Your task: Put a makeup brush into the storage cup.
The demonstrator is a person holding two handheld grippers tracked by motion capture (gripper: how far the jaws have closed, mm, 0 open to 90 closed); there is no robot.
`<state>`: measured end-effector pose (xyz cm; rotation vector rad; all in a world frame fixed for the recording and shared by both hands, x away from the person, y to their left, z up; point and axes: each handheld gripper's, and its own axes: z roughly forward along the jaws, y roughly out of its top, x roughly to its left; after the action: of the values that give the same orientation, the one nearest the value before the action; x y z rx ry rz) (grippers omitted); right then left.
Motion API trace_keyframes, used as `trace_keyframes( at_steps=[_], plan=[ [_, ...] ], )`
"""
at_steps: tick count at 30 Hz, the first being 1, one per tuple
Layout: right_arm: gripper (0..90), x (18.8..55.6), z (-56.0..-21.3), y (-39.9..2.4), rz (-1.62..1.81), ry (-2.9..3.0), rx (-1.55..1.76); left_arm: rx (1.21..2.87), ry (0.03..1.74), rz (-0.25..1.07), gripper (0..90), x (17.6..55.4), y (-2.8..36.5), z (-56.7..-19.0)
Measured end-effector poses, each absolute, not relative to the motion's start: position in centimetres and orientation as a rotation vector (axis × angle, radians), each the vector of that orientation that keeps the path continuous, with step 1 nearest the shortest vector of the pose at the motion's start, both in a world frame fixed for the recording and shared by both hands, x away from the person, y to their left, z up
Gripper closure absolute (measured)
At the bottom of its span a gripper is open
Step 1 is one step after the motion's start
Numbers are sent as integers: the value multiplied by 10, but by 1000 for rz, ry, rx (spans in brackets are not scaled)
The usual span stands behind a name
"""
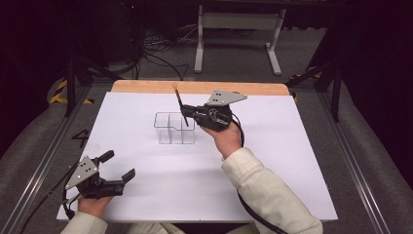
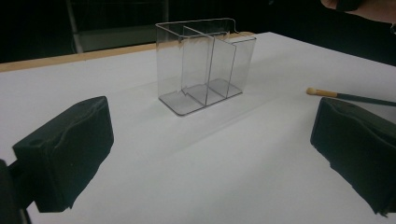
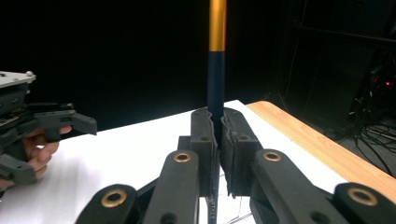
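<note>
Brush stands clamped upright in my right gripper at frame centre, directly over the clear organizer; my left gripper rests open, lower left, farther away.

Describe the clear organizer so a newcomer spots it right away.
On the white table sheet, look toward the middle, just beneath the right gripper that holds a dark pencil. The organizer is the see-through plastic box with inner dividers, the sole transparent item there.

Clear glossy plastic organizer on matt white table.
</note>
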<state>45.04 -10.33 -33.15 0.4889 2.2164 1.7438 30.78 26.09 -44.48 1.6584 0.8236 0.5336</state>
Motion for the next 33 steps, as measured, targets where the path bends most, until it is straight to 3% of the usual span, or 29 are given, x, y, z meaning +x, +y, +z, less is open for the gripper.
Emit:
trace_keyframes(
  at_steps=[33],
  plan=[
    [841,478,-341,-81,1736,2141,580,1662,827,528,2,309,261,-446]
  ],
)
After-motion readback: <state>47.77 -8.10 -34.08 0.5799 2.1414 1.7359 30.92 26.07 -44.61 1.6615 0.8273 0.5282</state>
